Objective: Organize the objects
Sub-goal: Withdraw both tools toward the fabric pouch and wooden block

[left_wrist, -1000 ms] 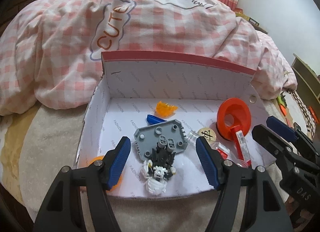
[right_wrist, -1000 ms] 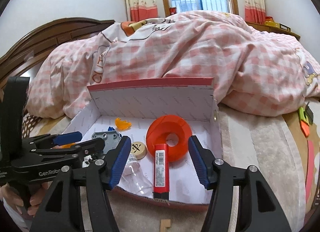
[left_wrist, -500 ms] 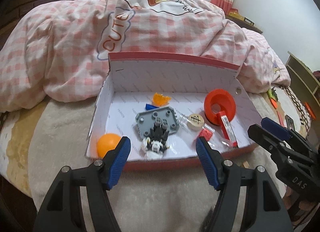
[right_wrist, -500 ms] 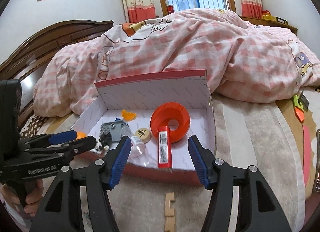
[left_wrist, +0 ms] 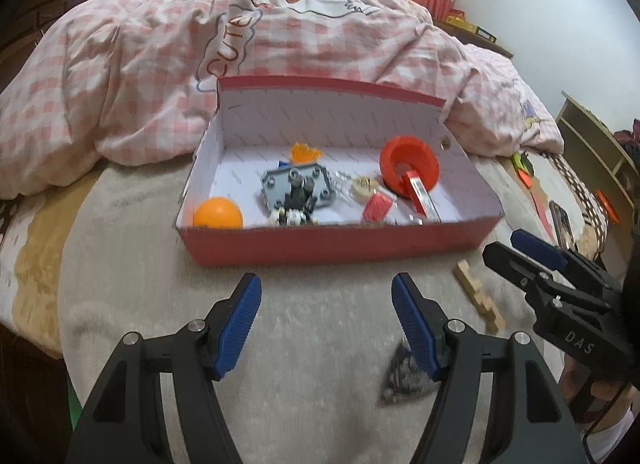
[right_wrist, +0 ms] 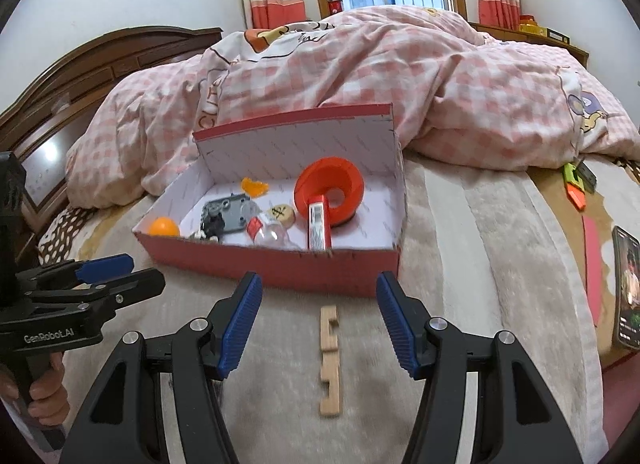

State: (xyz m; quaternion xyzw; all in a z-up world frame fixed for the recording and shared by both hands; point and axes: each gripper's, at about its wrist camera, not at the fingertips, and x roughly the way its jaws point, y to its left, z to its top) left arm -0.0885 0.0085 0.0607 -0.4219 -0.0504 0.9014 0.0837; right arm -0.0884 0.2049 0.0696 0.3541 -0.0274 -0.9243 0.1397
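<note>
Two black hand-held grippers with blue ribbed pads

Each finger of the left gripper (left_wrist: 326, 320) and right gripper (right_wrist: 318, 316) is pinned with silver screws. "GenRobot.AI" is printed in white on the left body, "DAS" on the right. Bare fingers (right_wrist: 44, 396) are seen around the left handle.

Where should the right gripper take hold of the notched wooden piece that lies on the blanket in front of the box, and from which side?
Probably at the plain middle of the wooden piece, from above. It lies flat and lengthwise between the fingers of the open right gripper, so the pads would close across its narrow width. The notches along one edge give a poorer hold.
</note>
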